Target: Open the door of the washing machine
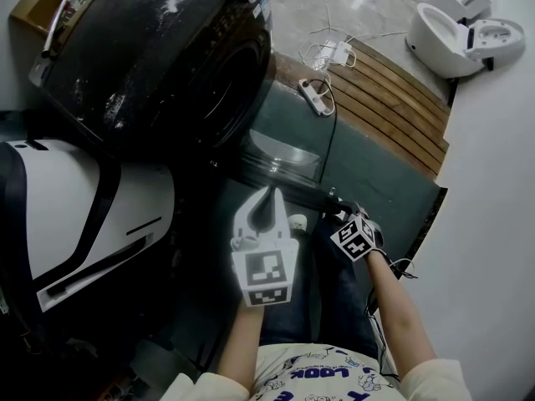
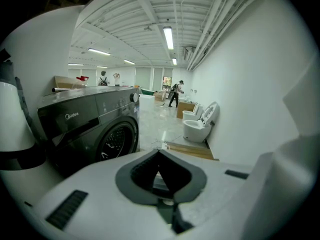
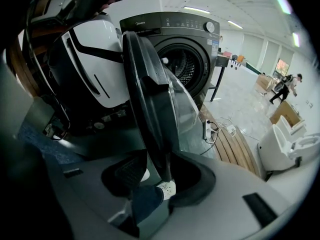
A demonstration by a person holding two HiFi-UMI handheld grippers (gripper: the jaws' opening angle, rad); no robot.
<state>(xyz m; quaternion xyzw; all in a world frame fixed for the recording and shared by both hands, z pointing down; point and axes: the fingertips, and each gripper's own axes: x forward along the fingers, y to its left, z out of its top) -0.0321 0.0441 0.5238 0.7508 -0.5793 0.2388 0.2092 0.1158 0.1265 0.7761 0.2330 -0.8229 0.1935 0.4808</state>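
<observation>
Washing machine (image 1: 167, 57) upper left of head view, drum exposed. Door (image 3: 150, 99) swung well out, its rim standing between right gripper (image 3: 161, 175) fingers, which are apart and not pinching it. Judgement: door looks open enough; back straight off rim w/o snagging, no sideways drag. Right hand pitched steeply down, forearm extended. Left gripper (image 1: 267, 200) centre frame, fingers together, empty, angled down.
</observation>
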